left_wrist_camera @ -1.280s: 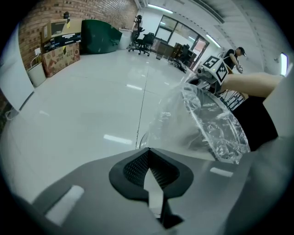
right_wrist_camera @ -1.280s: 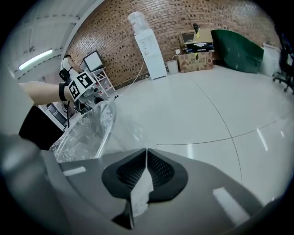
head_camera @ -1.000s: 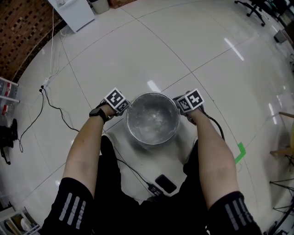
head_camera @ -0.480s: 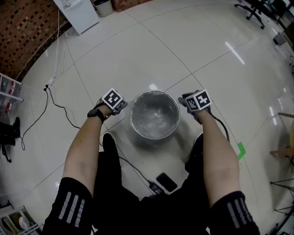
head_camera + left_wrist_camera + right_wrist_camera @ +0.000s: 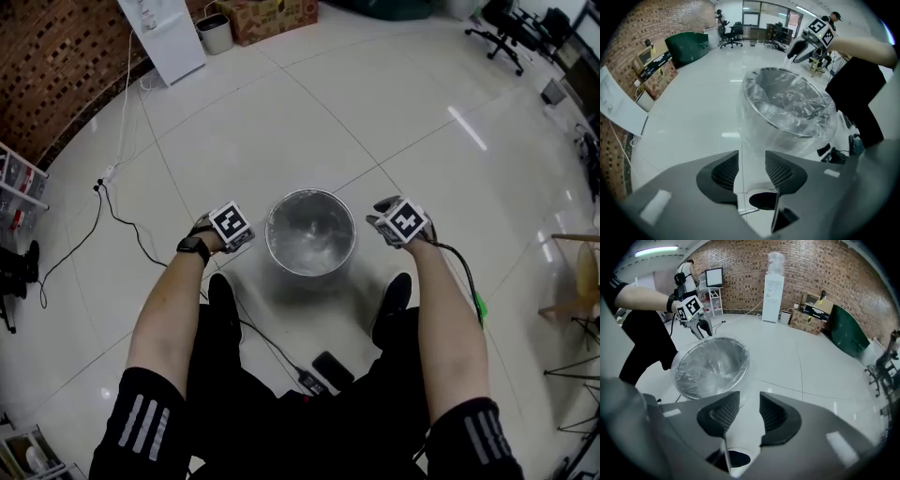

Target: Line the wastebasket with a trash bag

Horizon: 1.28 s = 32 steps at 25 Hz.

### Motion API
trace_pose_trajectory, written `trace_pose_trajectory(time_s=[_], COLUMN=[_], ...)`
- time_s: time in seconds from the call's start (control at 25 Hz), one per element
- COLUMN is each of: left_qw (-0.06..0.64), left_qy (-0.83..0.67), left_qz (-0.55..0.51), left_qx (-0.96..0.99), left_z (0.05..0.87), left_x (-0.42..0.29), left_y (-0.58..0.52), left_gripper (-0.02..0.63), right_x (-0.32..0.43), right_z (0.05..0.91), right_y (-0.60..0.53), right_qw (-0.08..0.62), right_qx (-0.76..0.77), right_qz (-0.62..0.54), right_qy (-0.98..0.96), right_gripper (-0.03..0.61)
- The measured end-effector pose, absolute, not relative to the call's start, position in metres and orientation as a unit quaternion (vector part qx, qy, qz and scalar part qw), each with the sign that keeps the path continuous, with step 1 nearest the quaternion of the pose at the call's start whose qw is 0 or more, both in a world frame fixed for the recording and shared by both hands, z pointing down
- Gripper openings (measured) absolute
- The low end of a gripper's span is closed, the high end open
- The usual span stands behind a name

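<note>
A round metal wastebasket (image 5: 310, 234) stands on the floor between my feet. A clear trash bag (image 5: 309, 246) lines it, its edge folded down over the rim. My left gripper (image 5: 246, 234) hangs just left of the basket, clear of the rim. My right gripper (image 5: 382, 225) hangs to the right of it, also apart. The jaws of both are opening with only bare floor between them. In the left gripper view the lined basket (image 5: 787, 108) sits beyond the left gripper (image 5: 751, 161). In the right gripper view the basket (image 5: 710, 366) lies past the right gripper (image 5: 749, 401).
A black phone (image 5: 331, 367) on a cable lies on the floor near my legs. Another cable (image 5: 112, 220) trails off left. A white water dispenser (image 5: 164, 33), a small bin (image 5: 216, 33) and a cardboard box (image 5: 272, 17) stand by the brick wall. Office chairs (image 5: 502, 28) are far right.
Both grippers were shut at the basket's rim. They have let go, opened, risen and drawn outward from the basket. The bag stays over the rim.
</note>
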<state>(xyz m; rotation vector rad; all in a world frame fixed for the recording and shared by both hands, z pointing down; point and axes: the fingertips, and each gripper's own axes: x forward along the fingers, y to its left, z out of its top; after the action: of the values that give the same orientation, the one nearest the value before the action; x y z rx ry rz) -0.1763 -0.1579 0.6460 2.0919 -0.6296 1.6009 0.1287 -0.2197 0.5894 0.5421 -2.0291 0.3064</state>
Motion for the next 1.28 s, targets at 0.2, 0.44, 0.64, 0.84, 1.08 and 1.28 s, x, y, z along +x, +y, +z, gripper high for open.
trace_pose_trajectory(time_s=[0.2, 0.44, 0.64, 0.84, 1.08, 1.28], left_qw=[0.218, 0.224, 0.205, 0.169, 0.193, 0.196], left_qy=[-0.187, -0.162, -0.18, -0.21, -0.229, -0.223], left_qz=[0.596, 0.607, 0.59, 0.562, 0.559, 0.553], left_qx=[0.75, 0.745, 0.76, 0.782, 0.773, 0.778], left_z=[0.654, 0.66, 0.665, 0.674, 0.698, 0.713], left_x=[-0.157, -0.143, -0.135, -0.122, -0.12, -0.111], left_y=[-0.116, -0.08, -0.081, -0.105, -0.109, -0.108], left_gripper=[0.186, 0.191, 0.205, 0.213, 0.213, 0.213], right_x=[0.128, 0.108, 0.096, 0.083, 0.082, 0.08], right_z=[0.593, 0.598, 0.632, 0.663, 0.684, 0.699], right_y=[-0.178, -0.136, -0.102, -0.089, -0.096, -0.098], right_qw=[0.493, 0.499, 0.49, 0.479, 0.497, 0.502], right_qx=[0.211, 0.173, 0.174, 0.191, 0.19, 0.183], right_qz=[0.162, 0.156, 0.214, 0.243, 0.231, 0.235], right_qy=[-0.829, -0.835, -0.827, -0.821, -0.814, -0.812], right_gripper=[0.159, 0.173, 0.191, 0.211, 0.219, 0.221])
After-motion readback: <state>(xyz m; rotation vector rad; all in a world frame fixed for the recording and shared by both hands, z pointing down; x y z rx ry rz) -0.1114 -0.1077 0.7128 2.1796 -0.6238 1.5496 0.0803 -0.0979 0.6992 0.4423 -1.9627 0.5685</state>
